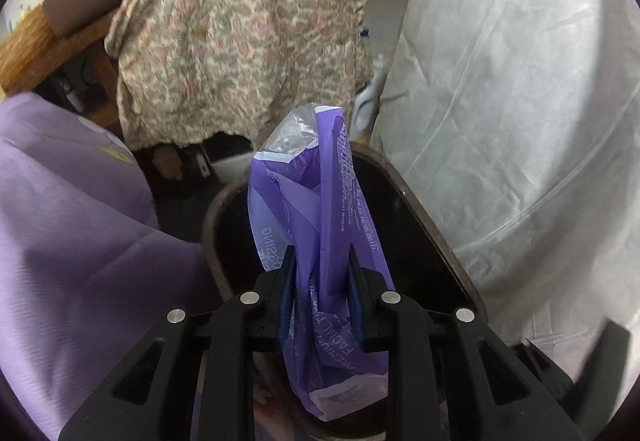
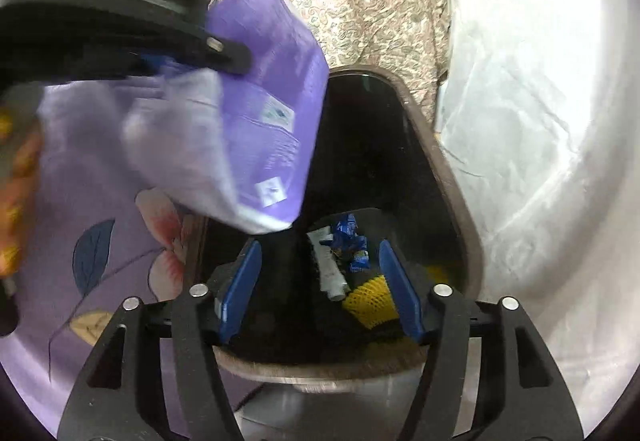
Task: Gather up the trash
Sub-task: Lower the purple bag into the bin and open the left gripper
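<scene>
A crumpled purple facial-tissue wrapper (image 1: 312, 201) stands up between the blue pads of my left gripper (image 1: 321, 261), which is shut on it. It hangs over the mouth of a dark bin with a brown rim (image 1: 432, 217). In the right wrist view the same wrapper (image 2: 264, 89) juts out from the left gripper (image 2: 188, 57) at the upper left, above the bin (image 2: 448, 169). My right gripper (image 2: 320, 247) is open over the bin's near edge, with nothing between its fingers. Inside the bin lie a blue wrapper (image 2: 352, 241), a white tube (image 2: 330, 269) and a yellow foam net (image 2: 370, 301).
A purple flowered sheet (image 2: 100, 241) covers a bed left of the bin. A white fabric cover (image 1: 520, 101) rises close on the right. Behind the bin hangs a paisley cloth (image 1: 240, 41), with a wooden table (image 1: 36, 45) at the far left and a bottle (image 1: 366, 101) on the floor.
</scene>
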`<control>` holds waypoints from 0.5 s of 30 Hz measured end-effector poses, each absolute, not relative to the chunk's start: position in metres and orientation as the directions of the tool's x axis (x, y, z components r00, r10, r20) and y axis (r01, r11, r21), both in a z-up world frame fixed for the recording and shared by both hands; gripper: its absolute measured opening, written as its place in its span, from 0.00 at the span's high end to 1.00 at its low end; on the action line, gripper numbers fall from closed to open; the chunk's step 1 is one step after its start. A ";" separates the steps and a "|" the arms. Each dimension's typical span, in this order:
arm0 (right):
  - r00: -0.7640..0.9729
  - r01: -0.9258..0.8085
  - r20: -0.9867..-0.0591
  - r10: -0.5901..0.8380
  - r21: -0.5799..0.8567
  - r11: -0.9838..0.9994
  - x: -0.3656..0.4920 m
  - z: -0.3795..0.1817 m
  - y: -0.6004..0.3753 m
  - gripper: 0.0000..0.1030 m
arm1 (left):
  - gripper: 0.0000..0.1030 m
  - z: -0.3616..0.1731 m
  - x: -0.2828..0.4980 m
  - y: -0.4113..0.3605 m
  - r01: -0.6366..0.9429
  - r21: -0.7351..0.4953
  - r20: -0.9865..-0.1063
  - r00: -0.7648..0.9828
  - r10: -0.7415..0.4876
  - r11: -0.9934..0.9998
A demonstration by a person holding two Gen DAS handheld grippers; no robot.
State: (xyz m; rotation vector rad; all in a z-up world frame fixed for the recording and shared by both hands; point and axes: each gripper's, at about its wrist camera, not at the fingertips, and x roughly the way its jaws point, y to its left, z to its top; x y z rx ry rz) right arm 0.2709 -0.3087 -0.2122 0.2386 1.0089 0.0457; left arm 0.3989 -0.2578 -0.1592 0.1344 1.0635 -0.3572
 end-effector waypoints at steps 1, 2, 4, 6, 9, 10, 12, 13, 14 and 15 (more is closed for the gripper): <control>0.537 0.073 -0.832 0.140 0.211 0.975 0.267 -0.210 -0.310 0.39 | 0.77 -0.164 0.402 -0.258 0.345 -0.073 -0.880 0.419 -0.224 0.936; 0.536 0.076 -0.835 0.123 0.193 0.978 0.262 -0.207 -0.309 0.39 | 0.77 -0.170 0.405 -0.258 0.339 -0.083 -0.888 0.402 -0.224 0.937; 0.542 0.071 -0.833 0.109 0.174 0.982 0.253 -0.202 -0.306 0.39 | 0.77 -0.178 0.408 -0.259 0.338 -0.092 -0.895 0.384 -0.226 0.937; 0.550 0.065 -0.828 0.113 0.178 0.982 0.244 -0.195 -0.306 0.39 | 0.77 -0.185 0.411 -0.259 0.335 -0.102 -0.905 0.360 -0.227 0.937; 0.559 0.059 -0.824 0.096 0.155 0.986 0.236 -0.189 -0.304 0.39 | 0.68 -0.190 0.415 -0.258 0.322 -0.136 -0.914 0.323 -0.244 0.937; 0.562 0.055 -0.824 0.073 0.125 0.991 0.234 -0.188 -0.303 0.39 | 0.54 -0.190 0.415 -0.258 0.322 -0.141 -0.915 0.318 -0.248 0.936; 0.565 0.047 -0.823 0.056 0.101 0.994 0.232 -0.186 -0.300 0.39 | 0.35 -0.188 0.413 -0.258 0.326 -0.139 -0.912 0.327 -0.249 0.935; 0.566 0.042 -0.822 0.060 0.102 0.994 0.230 -0.185 -0.300 0.39 | 0.33 -0.184 0.411 -0.257 0.327 -0.134 -0.904 0.345 -0.251 0.935; 0.568 0.040 -0.821 0.063 0.105 0.994 0.225 -0.182 -0.297 0.39 | 0.32 -0.182 0.411 -0.257 0.330 -0.136 -0.901 0.352 -0.255 0.934; 0.571 0.040 -0.819 0.063 0.105 0.994 0.224 -0.181 -0.296 0.39 | 0.32 -0.180 0.411 -0.257 0.333 -0.140 -0.898 0.353 -0.261 0.933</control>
